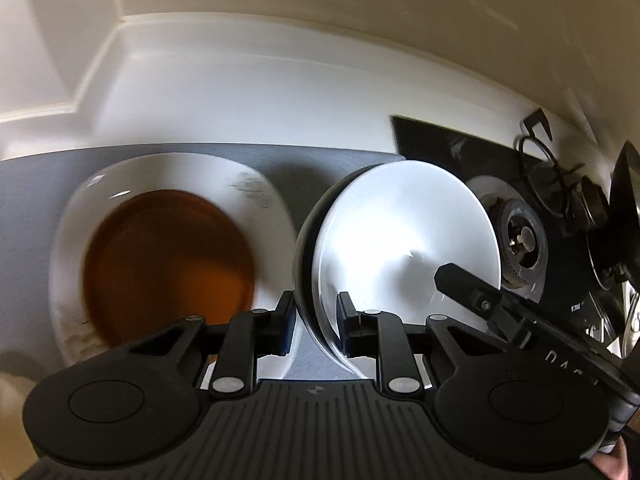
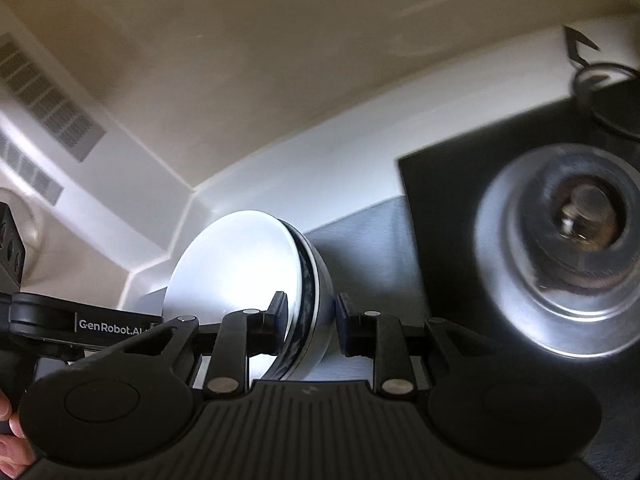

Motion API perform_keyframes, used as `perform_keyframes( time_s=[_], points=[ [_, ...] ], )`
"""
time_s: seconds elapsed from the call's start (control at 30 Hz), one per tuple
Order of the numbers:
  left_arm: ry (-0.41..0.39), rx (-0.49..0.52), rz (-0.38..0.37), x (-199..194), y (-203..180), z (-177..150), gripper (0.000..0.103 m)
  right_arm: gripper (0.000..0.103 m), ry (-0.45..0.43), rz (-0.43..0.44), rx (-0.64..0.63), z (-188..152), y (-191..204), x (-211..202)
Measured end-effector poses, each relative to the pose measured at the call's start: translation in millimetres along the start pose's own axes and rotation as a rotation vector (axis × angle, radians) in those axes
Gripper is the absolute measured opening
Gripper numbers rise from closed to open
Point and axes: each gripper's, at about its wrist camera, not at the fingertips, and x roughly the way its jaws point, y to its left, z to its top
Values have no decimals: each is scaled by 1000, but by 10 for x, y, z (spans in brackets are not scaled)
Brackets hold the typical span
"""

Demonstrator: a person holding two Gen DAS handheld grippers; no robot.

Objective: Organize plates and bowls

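Note:
A white bowl with a dark outer rim (image 1: pixel 400 232) is held tilted on its side above the grey counter. My left gripper (image 1: pixel 316 320) is shut on its rim. My right gripper (image 2: pixel 310 322) straddles the same bowl (image 2: pixel 236 264) from the other side; its left finger touches the rim, its right finger stands a little off the wall. The right gripper's finger (image 1: pixel 464 284) shows in the left wrist view, over the bowl's inside. A brown plate (image 1: pixel 168 268) lies on a white square plate (image 1: pixel 260 192) at left on the counter.
A black gas hob (image 2: pixel 448 216) with a steel burner (image 2: pixel 560 256) is to the right. A black pan support (image 1: pixel 540 148) and a dark pot (image 1: pixel 624 216) stand at far right. White wall and ledge (image 1: pixel 200 80) run behind. A vent grille (image 2: pixel 44 92) is upper left.

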Motion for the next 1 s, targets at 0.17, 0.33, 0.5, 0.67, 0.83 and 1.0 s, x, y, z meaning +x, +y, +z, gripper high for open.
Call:
perform_keyframes(
  time_s=[0.17,0.33,0.5,0.67,0.83,1.0],
  points=[
    [-8,-79,15,-282,418,-157,24,28,53,60,-30,-36,390,124],
    [-2,-172,64,-538,922,-378,24,28,147,132,-96,-213,862,394],
    [-9,-293,91,-835,1451,-674,24,28,238,193,-180,-425,1408,599],
    [-32,-401,109,-1195,1896,-977,24,29,310,270,-261,-619,1956,721],
    [-62,-430,158,-1605,2187,-1185,24,29,349,338,-345,-806,2490,735],
    [-87,-475,146,-1887,2385,-1380,24,29,372,383,-413,-900,2832,640]
  ],
)
